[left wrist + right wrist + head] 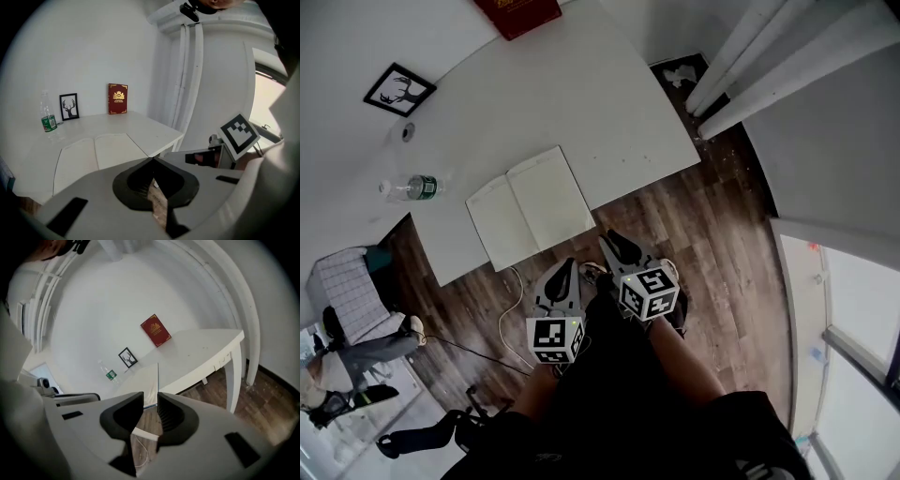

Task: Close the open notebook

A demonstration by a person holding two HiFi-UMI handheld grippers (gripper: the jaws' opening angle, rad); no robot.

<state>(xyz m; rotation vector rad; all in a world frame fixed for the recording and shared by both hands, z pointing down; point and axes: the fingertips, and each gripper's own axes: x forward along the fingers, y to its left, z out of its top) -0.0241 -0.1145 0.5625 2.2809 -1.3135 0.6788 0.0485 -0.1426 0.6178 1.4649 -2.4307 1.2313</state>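
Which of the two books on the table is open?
The white notebook near the table's front edge, lying flat with its pages facing up. The red book stands shut at the back.

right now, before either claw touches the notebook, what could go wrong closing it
1. The notebook lies flat near the front edge of the table; a push instead of a lift could slide it off.
2. The right claw is open only narrowly, so it might pinch a few pages rather than the whole half and crease them.
3. The left claw is shut, so it likely can't steady the other half unless it presses down.
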